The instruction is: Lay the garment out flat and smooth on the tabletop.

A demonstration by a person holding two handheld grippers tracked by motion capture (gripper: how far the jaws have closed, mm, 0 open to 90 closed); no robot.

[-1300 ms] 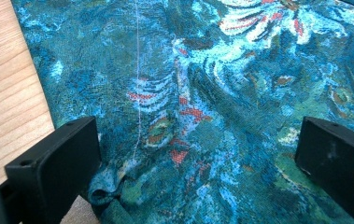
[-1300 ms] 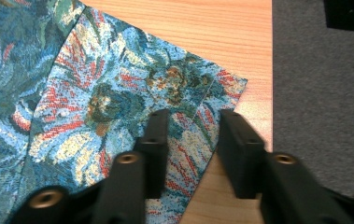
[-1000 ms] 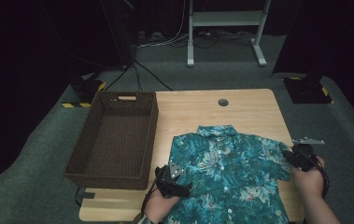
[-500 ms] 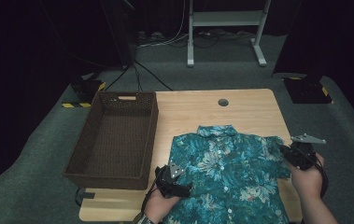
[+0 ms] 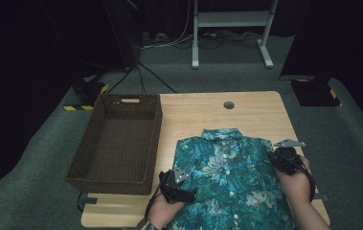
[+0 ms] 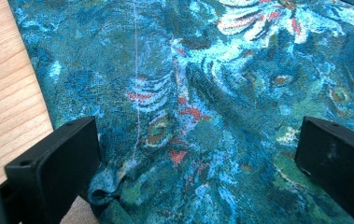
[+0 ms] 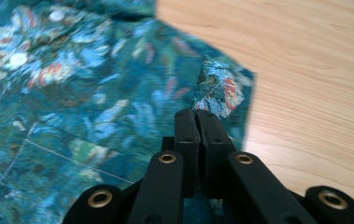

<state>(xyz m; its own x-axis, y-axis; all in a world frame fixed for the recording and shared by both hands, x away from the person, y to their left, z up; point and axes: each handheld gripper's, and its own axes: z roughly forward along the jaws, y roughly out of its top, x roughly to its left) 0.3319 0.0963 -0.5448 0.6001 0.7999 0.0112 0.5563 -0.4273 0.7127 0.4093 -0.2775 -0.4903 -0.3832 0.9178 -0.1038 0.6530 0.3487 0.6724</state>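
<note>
One shirt, one basket, two claws.

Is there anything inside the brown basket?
No, the basket beside the shirt shows just its bare woven bottom in the high view.

Shirt hem — cut off by bottom edge.

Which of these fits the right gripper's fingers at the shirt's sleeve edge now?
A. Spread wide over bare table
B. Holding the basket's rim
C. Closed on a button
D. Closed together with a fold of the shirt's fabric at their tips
D: in the right gripper view the right gripper has its fingers pressed together, with a raised fold of the shirt at their tips, beside the bare table.
</note>
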